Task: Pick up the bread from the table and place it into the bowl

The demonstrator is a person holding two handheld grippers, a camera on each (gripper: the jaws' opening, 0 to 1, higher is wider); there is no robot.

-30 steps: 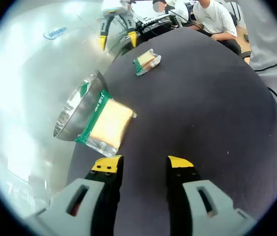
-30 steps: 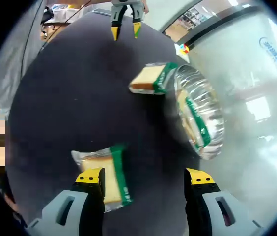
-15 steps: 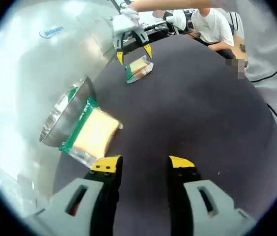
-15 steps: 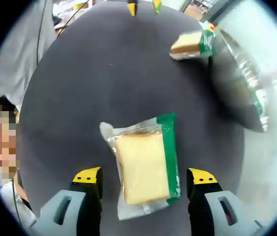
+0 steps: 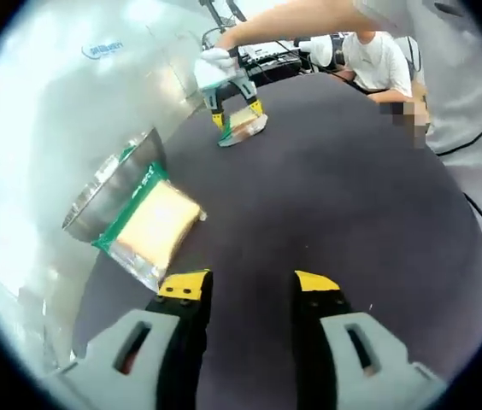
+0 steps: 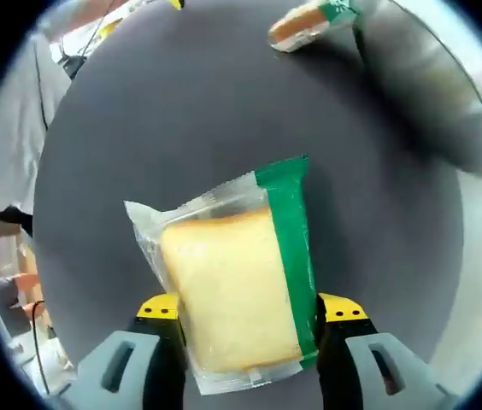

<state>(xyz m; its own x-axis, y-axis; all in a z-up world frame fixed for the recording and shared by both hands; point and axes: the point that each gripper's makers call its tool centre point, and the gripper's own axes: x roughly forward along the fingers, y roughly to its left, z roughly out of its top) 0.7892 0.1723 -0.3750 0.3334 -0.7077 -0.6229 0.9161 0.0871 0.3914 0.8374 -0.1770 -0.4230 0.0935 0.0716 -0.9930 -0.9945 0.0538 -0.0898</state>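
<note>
A wrapped bread slice with a green band lies on the dark round table. My right gripper is open and stands astride it, one jaw on each side. From across the table, the right gripper is low over that packet. A second bread packet leans against the steel bowl, just ahead and left of my open left gripper, which holds nothing. That second bread packet and the bowl's wall appear at the far side in the right gripper view.
The table's edge curves close behind the bowl, with a pale glass wall beyond it. A person's bare arm reaches over the far edge, and a seated person in white is behind it. The table is bare on the right.
The right gripper has come down and forward, so the bread packet now sits between its jaws. The left gripper view has shifted only slightly.
</note>
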